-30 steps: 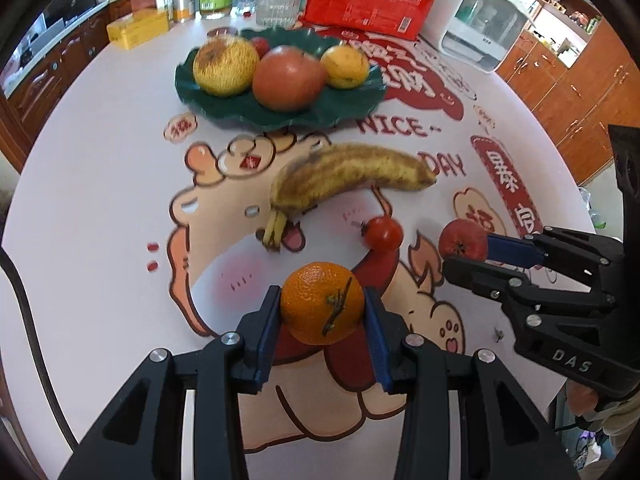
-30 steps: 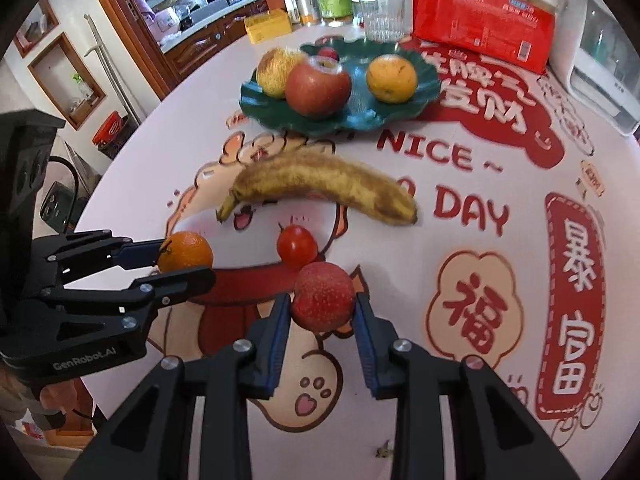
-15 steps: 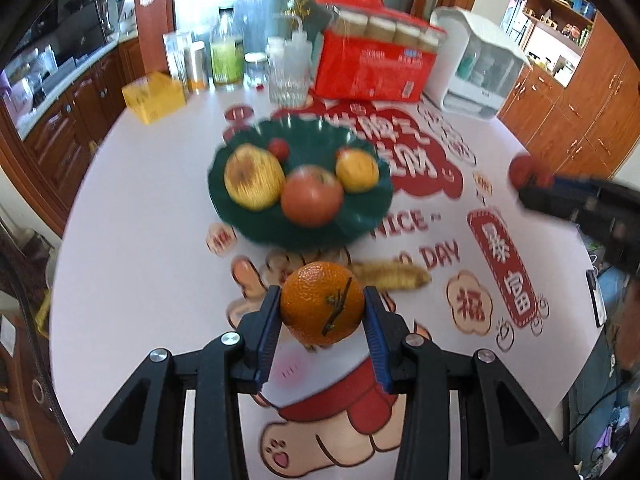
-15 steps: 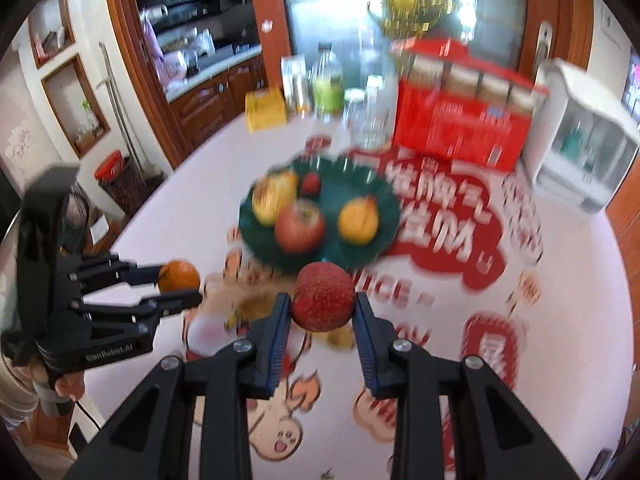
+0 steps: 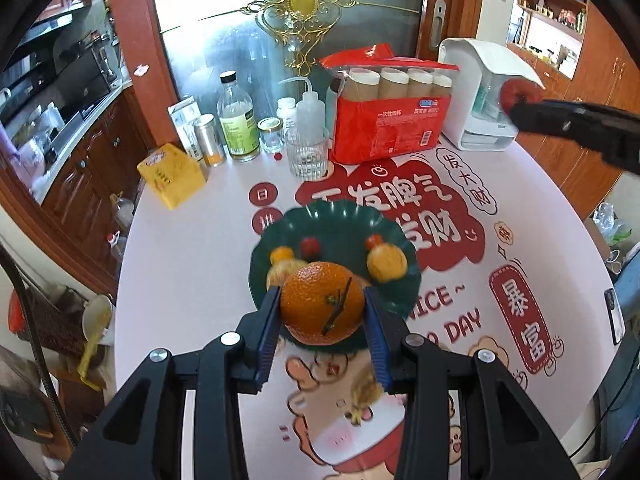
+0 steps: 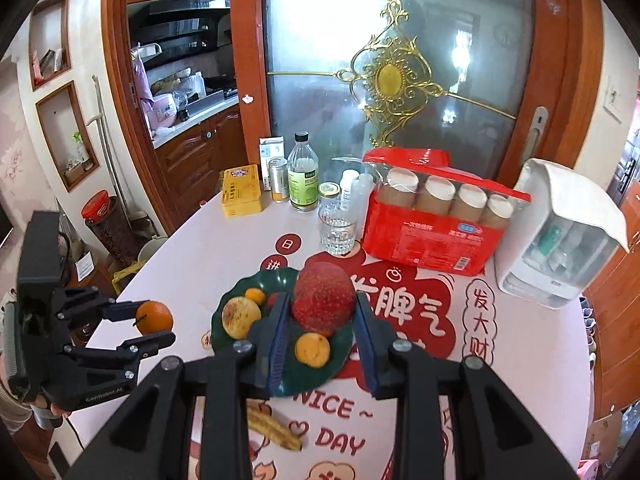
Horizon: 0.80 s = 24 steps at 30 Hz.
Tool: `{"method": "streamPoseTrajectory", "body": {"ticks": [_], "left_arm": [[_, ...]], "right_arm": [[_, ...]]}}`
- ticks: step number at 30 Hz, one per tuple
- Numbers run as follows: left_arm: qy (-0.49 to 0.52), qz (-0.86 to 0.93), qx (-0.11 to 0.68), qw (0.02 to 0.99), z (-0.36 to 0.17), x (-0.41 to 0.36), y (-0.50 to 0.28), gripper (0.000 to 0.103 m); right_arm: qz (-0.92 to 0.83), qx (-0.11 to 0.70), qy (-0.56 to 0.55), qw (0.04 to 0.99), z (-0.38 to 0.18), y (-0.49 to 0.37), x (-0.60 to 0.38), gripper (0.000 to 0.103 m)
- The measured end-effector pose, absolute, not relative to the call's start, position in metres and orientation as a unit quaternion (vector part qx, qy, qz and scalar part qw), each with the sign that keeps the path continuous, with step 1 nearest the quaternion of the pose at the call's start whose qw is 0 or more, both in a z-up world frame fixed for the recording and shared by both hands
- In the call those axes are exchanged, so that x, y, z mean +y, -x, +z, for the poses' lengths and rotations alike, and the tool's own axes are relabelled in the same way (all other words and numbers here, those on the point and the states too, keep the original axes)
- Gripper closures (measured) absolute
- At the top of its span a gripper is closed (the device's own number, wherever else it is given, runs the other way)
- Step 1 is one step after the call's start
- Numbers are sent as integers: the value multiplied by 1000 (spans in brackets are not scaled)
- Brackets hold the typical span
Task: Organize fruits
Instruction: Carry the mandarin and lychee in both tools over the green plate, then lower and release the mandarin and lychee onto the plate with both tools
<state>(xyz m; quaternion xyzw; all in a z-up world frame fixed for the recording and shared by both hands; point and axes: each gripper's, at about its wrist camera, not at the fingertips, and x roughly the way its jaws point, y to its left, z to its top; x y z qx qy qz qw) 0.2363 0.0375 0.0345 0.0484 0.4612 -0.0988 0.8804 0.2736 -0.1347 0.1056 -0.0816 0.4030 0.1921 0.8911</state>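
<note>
My left claw (image 5: pixel 322 330) is clamped on one mandarin (image 5: pixel 322 303); both blue pads press its sides, jaws only as wide as the fruit. It is lifted clear of the table (image 5: pixel 192 288). In the right wrist view the same claw (image 6: pixel 154 322) shows at far left, mandarin (image 6: pixel 154 317) between its fingers, off the table's left edge.

Beyond and below the left claw: one dark green plate (image 5: pixel 336 220). In the right wrist view I count on the plate (image 6: pixel 280 280): one yellowish mottled fruit (image 6: pixel 241 317) to the left of my right claw, one small orange fruit (image 6: pixel 255 296) behind it, one orange fruit (image 6: pixel 312 349) between my right fingers and below them. From the left view two small red fruits (image 5: pixel 309 245) also sit at the plate's back; that view is blurred, so the count is uncertain.

My right claw (image 6: pixel 322 328) is closed on one red speckled fruit (image 6: pixel 323 298), pads tight on both sides, held above the plate. One banana (image 6: pixel 274 429) lies on the table below and left of this claw, partly hidden by my finger.

Far beyond both claws, left to right: one yellow box (image 6: pixel 241 196), one can (image 6: pixel 279 185), one green-labelled bottle (image 6: pixel 303 179), one small jar (image 6: pixel 329 197), one glass (image 6: pixel 338 229), one red pack (image 6: pixel 434 224) with four capped cups, one white dispenser (image 6: pixel 560 236).
</note>
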Motion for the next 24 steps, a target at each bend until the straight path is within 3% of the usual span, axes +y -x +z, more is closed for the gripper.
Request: {"method": "streamPoseTrajectory", "body": {"ticks": [8, 24], "left_arm": [[-56, -103, 500, 858, 17, 25, -308, 65], [-44, -75, 571, 816, -80, 22, -386, 65]], "right_arm": [[206, 463, 77, 859, 49, -331, -108, 72], [213, 565, 44, 796, -83, -387, -93, 72]]}}
